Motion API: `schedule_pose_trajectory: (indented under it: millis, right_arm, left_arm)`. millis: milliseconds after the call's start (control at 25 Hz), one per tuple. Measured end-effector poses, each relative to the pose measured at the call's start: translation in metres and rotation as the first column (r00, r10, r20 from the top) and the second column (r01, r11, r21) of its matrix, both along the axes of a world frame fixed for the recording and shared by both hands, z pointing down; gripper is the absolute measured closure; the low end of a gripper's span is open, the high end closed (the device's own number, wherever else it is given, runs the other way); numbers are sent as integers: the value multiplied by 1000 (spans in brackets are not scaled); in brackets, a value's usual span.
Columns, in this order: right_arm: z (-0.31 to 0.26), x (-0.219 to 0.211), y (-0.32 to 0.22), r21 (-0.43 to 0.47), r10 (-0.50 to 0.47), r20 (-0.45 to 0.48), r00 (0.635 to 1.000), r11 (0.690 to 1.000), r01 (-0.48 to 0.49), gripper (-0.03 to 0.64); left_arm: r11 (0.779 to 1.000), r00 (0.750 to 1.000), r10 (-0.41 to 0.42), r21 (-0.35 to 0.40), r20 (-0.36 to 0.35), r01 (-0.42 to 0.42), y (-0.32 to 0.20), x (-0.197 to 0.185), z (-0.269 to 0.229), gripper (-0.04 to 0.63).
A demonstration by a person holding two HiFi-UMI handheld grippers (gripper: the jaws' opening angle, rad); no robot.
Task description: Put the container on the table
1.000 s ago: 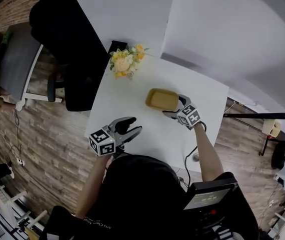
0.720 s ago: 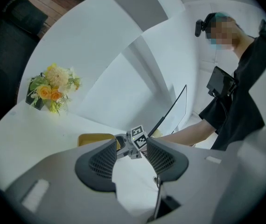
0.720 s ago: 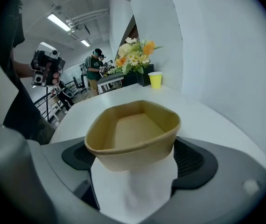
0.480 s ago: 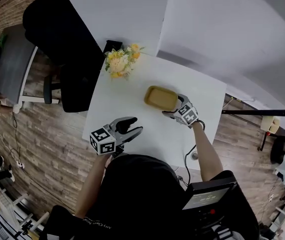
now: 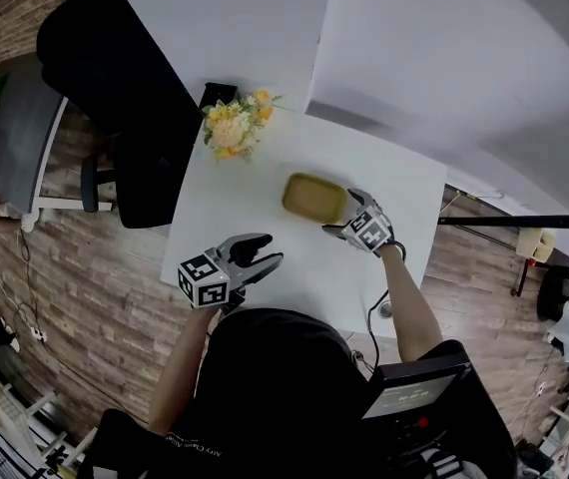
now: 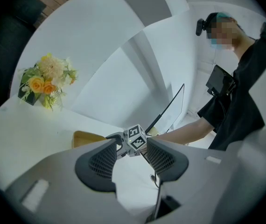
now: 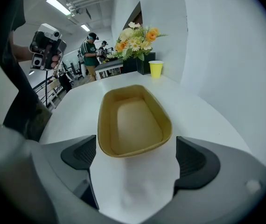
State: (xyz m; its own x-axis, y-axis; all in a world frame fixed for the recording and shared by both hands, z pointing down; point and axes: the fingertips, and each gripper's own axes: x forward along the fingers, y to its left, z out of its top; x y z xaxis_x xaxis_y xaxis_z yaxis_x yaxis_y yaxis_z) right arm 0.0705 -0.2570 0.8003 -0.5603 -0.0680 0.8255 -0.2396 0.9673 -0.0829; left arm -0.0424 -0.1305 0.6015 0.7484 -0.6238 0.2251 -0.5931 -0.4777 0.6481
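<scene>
Right tool (image 7: 135,158) open wide around container (image 7: 133,120) on tabletop (image 7: 203,120), not gripping; flowers (image 7: 135,36), yellow cup (image 7: 156,69) beyond. Left tool (image 6: 132,158) open, empty.

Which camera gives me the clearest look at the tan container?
The right gripper view: the container fills the centre, open top and empty inside plain to see. The head view shows it small from above on the table. The left gripper view shows only a tan sliver of it, beyond the left gripper.

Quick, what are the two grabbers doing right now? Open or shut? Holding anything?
Left gripper: open, holding nothing.
Right gripper: open, with the container sitting on the table at its jaws, not gripped.
</scene>
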Motion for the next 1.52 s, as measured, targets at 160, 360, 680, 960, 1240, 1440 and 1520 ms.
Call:
schedule_pose_trajectory:
  millis: [160,360,680,960,1240,1440,1520]
  right_arm:
    - [-7,3,3,7,36,26,999,999,-36,80]
    - [-32,5,13,44,116,113,987,992,-122,131]
    - [-104,14,37,101,338,344,876,914,-392,302]
    - [-162,17,57,122,422,474,773,837,-533,396]
    - [-233,8,52,170,410,590,696,779,-603,477]
    - [-277,0,50,187,389,664,639,741,-645,518]
    - [-293,-4,49,197,371,688,624,732,-652,523]
  left_arm:
    - [1000,1000,4,5,2,-4,-1,0,0,417]
    - [999,999,31,28,6,-32,-5,4,-2,417]
    - [990,995,75,114,61,-82,-18,18,-14,460]
    - [970,982,4,239,187,-49,-36,15,-28,548]
    - [928,954,-90,373,287,-25,-57,16,-50,561]
    - [877,931,-192,479,310,21,-69,15,-77,561]
    - [857,923,-221,514,314,30,-71,15,-90,561]
